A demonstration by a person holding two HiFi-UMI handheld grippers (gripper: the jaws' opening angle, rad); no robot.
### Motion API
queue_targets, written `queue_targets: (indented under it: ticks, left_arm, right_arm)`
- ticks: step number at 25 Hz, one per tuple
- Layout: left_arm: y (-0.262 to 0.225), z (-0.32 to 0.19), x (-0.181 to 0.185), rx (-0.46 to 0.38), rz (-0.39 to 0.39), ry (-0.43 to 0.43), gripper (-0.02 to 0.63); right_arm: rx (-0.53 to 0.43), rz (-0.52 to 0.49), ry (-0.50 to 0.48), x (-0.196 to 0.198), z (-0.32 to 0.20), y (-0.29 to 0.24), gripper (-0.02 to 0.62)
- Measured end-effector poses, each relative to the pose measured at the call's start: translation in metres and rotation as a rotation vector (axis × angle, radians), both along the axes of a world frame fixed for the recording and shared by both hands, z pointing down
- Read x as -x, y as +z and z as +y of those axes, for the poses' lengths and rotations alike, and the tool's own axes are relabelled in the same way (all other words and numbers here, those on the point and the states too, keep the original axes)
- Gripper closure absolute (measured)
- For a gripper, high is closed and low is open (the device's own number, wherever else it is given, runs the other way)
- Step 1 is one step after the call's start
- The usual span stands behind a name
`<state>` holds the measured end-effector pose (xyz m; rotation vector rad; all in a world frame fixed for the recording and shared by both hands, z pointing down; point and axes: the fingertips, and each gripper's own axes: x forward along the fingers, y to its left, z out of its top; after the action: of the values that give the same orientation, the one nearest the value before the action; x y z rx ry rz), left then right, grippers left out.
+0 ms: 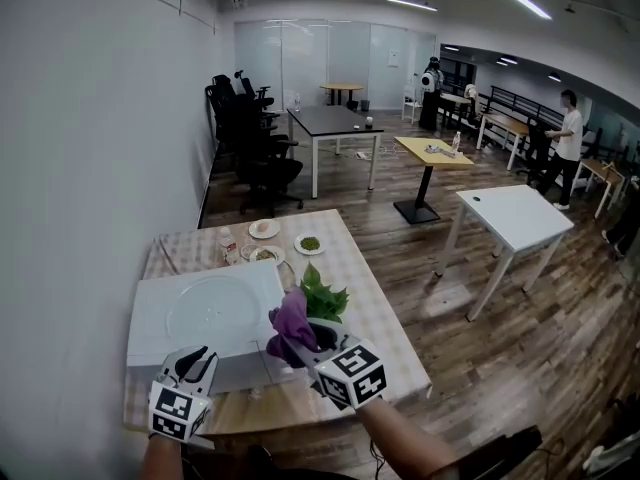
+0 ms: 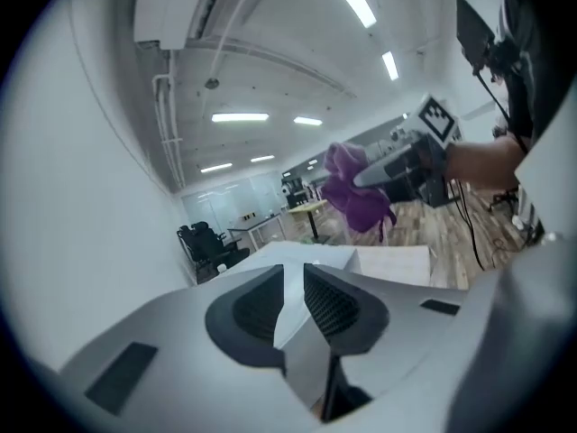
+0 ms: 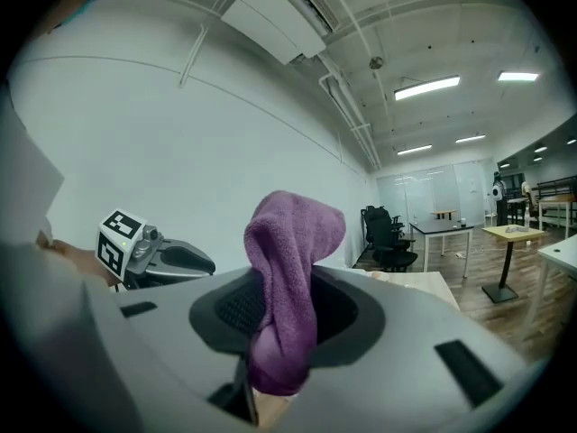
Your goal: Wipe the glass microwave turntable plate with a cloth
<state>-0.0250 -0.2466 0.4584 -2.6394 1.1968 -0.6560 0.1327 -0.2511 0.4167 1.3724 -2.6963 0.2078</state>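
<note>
Clamping one purple cloth (image 3: 290, 273), one glass plate (image 1: 213, 309)

A desk (image 1: 385, 328) under a checked cloth carries a white microwave (image 1: 150, 353) at its left side, a bunch of green leaves (image 1: 327, 298) just beside it, and three small dishes (image 1: 264, 229) of food at the far end. Beyond on the wooden floor (image 1: 450, 298) stand black office chairs (image 1: 250, 138), a dark table (image 1: 330, 120), a yellow table (image 1: 433, 151) and a white table (image 1: 515, 215). A person (image 1: 567, 138) stands far right.
</note>
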Motion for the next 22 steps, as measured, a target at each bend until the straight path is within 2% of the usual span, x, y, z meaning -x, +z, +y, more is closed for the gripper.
queue_targets:
  ticks: [4,7,9,12,16,19,22]
  left_arm:
    - [-0.032,0.026,0.006,-0.02,0.235,-0.042,0.552]
    - [-0.046,0.042,0.016,0.014,0.4,-0.063,0.588]
    - [-0.053,0.052,0.022,0.035,0.48,-0.072,0.597]
    - [-0.057,0.068,0.038,0.017,0.518,-0.093,0.598]
    - [-0.069,0.07,0.059,-0.011,0.515,-0.075,0.598]
    - [-0.079,0.075,0.08,-0.038,0.487,-0.098,0.598]
    - [-0.09,0.079,0.104,-0.065,0.509,-0.115,0.598]
  right_arm:
    - [-0.024,-0.046,0.01,-0.003,0.017,-0.009,0.471]
    - [-0.032,-0.064,0.016,0.002,0.027,-0.011,0.471]
    - [-0.036,-0.064,0.015,0.007,0.034,-0.013,0.471]
    - [-0.036,-0.053,0.009,0.023,0.046,-0.011,0.472]
    - [-0.052,-0.062,0.048,0.047,0.044,-0.02,0.472]
    - [-0.065,-0.075,0.061,0.065,0.049,-0.027,0.472]
    - [-0.08,-0.086,0.071,0.083,0.055,-0.032,0.472]
